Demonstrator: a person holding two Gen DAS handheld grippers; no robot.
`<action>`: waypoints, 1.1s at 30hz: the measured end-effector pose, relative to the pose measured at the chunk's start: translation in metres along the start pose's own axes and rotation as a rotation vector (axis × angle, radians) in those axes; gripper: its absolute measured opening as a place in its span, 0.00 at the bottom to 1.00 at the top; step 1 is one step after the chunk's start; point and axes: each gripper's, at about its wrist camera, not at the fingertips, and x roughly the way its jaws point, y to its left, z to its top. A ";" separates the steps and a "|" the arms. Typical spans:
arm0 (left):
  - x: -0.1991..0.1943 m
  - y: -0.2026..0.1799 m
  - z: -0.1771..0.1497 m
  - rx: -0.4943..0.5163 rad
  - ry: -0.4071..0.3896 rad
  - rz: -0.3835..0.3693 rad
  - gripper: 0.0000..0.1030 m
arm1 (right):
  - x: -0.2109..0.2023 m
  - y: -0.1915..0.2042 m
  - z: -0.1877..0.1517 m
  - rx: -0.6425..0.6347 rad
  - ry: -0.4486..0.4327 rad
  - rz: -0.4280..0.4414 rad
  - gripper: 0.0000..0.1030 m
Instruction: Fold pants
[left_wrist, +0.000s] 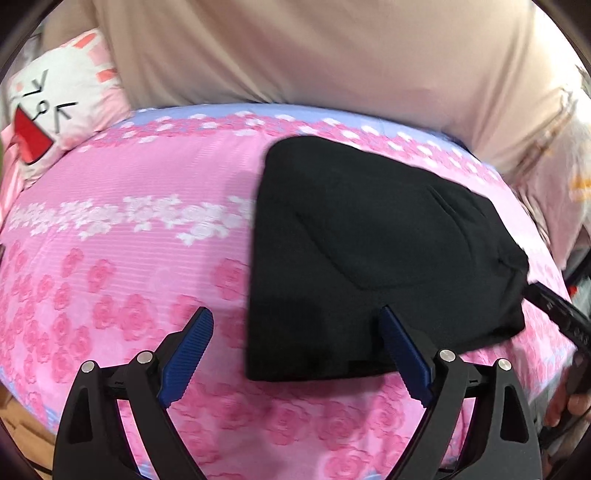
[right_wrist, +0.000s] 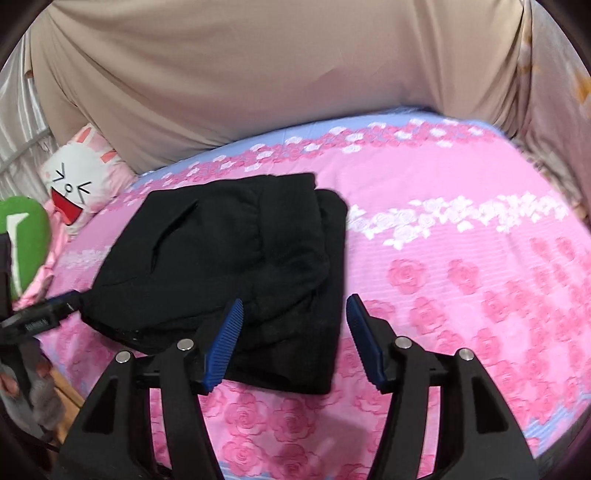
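Note:
Black pants (left_wrist: 369, 240) lie folded into a compact bundle on a pink rose-patterned bedspread (left_wrist: 129, 266). My left gripper (left_wrist: 297, 317) hangs open just above the bundle's near edge. Its right blue pad (left_wrist: 402, 350) is over the black cloth and its left pad is over the bedspread. In the right wrist view the pants (right_wrist: 221, 251) sit left of centre. My right gripper (right_wrist: 295, 304) is open over their near right corner, and neither pad presses the cloth. Each view shows the tip of the other gripper beside the bundle's outer corner: the right gripper (left_wrist: 557, 317) and the left gripper (right_wrist: 44, 314).
A pillow with a cartoon rabbit (right_wrist: 77, 184) lies at the far left of the bed. Beige cloth (right_wrist: 258, 74) hangs behind the bed, with a green object (right_wrist: 22, 236) at the left edge. A person's hand (left_wrist: 569, 402) holds the right gripper. The bedspread's front edge runs close below both grippers.

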 end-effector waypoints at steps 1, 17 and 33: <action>0.002 -0.002 -0.001 0.004 0.004 -0.005 0.86 | 0.002 -0.002 0.000 0.010 0.004 -0.001 0.57; -0.001 -0.033 0.004 0.060 -0.014 -0.042 0.86 | -0.028 0.023 0.030 -0.043 -0.141 0.130 0.03; -0.007 -0.011 0.015 -0.054 -0.012 -0.156 0.87 | -0.007 -0.020 0.008 0.055 -0.021 0.024 0.67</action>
